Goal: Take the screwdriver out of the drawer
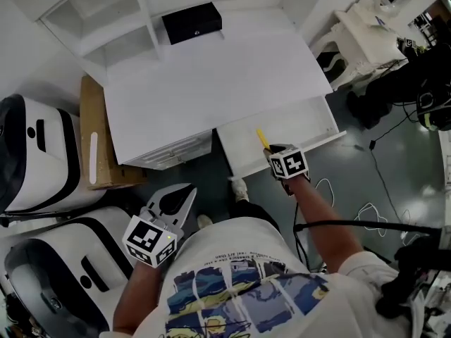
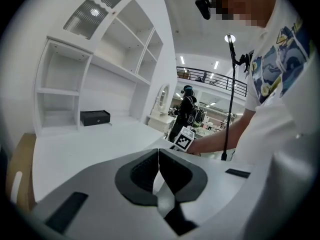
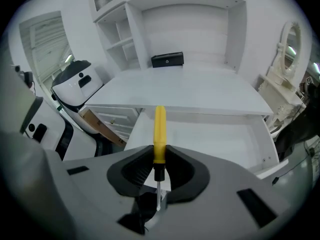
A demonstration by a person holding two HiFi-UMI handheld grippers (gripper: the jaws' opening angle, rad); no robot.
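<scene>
My right gripper (image 3: pixel 159 160) is shut on a yellow-handled screwdriver (image 3: pixel 159 134), whose handle sticks out ahead of the jaws and whose metal shaft runs back between them. In the head view the screwdriver (image 1: pixel 262 139) shows above the open white drawer (image 1: pixel 310 118), with the right gripper (image 1: pixel 273 151) over the drawer's front part. The drawer (image 3: pixel 210 139) lies below the tool and looks bare inside. My left gripper (image 2: pixel 158 170) is shut with nothing between its jaws; it hangs low at the left (image 1: pixel 184 197), away from the drawer.
A white desk (image 1: pixel 211 76) with shelves carries a small black box (image 1: pixel 192 22). A cardboard box (image 1: pixel 95 139) and white-and-black machines (image 1: pixel 35 153) stand at the left. A white dressing table (image 1: pixel 366 34) and cables on the floor (image 1: pixel 366 210) lie to the right.
</scene>
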